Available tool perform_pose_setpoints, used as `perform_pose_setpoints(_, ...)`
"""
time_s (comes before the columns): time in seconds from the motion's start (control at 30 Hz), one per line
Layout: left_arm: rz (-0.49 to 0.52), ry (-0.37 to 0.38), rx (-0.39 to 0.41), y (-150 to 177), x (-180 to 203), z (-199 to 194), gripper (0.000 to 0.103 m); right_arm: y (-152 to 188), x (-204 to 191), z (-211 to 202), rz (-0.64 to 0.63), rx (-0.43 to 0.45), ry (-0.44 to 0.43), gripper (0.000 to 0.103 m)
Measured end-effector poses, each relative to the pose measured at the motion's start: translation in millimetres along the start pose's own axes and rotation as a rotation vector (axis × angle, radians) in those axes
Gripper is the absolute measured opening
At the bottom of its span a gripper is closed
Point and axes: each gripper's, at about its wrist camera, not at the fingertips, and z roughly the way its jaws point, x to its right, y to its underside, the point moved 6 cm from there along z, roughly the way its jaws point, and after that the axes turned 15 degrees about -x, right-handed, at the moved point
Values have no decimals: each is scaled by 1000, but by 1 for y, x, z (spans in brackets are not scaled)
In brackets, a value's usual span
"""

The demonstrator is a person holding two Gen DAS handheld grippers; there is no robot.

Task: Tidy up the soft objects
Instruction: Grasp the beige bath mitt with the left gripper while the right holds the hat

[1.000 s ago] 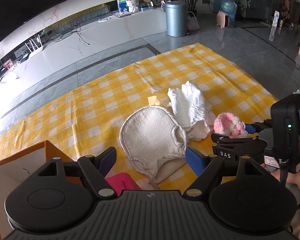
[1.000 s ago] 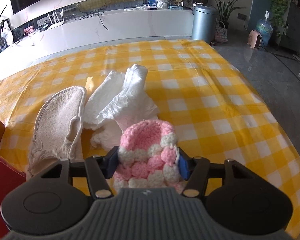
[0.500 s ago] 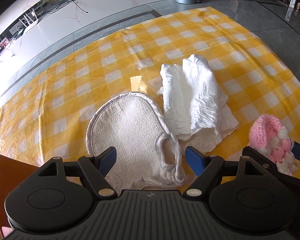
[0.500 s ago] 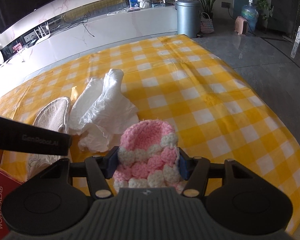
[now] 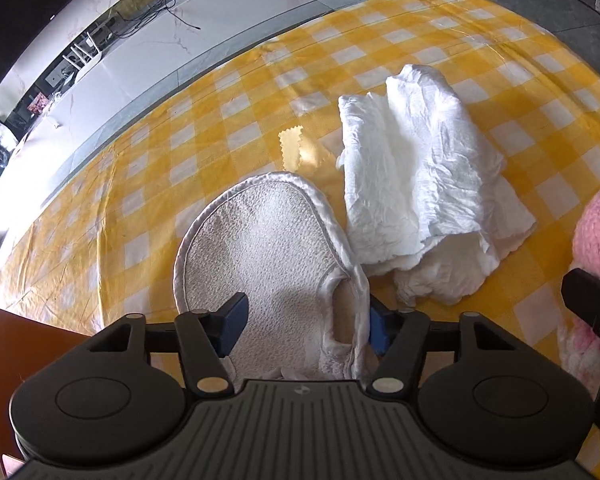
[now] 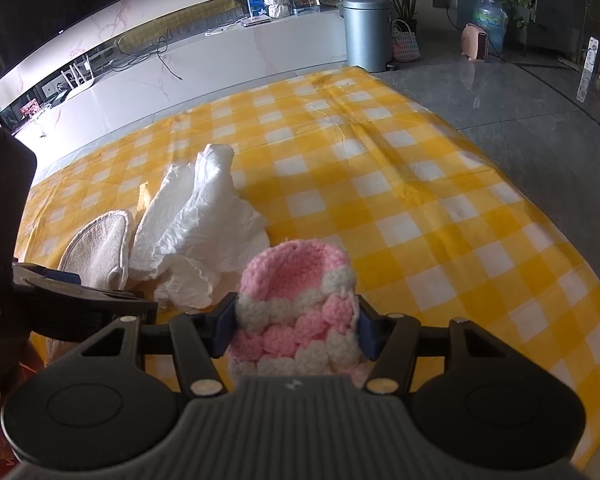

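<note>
Your left gripper (image 5: 304, 322) has dropped onto the beige mitt (image 5: 268, 248), jaws just closing on its cuff near the table's near edge. Your right gripper (image 6: 296, 326) clamps the pink knitted hat (image 6: 296, 300). Mitt is limp and light: take the cuff hem.

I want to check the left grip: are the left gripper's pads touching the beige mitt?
Touching. In the left wrist view both blue pads of the left gripper, which have just been closing, press the sides of the beige mitt.
</note>
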Motion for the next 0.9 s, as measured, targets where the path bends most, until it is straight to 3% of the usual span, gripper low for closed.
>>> perform_pose_setpoints(0.03,9,-15,2,1,0,-1,52,0,1,-1,1,3,-3,59)
perform_pose_setpoints(0.07,18,-26,-2,2,1,-1,35,0,1,-2,2,6,-6,59)
perform_pose_setpoints(0.1,27,-35,-7,3,1,-1,25,0,2,-4,5,10,-9,59)
perform_pose_setpoints(0.17,59,-45,-6,7,1,-4,9,0,4,-6,11,15,-14,59)
perform_pose_setpoints(0.3,95,-63,36,15,-4,-18,7,-1,5,-8,18,22,-17,59)
perform_pose_setpoints(0.43,76,-26,80,19,-19,-41,6,-1,2,-11,17,27,-28,59)
perform_pose_setpoints(0.77,-39,176,216,34,-74,-123,6,-6,-11,-26,-11,62,-76,59)
perform_pose_setpoints(0.9,-57,218,287,51,-92,-149,6,-7,-15,-37,-8,88,-87,59)
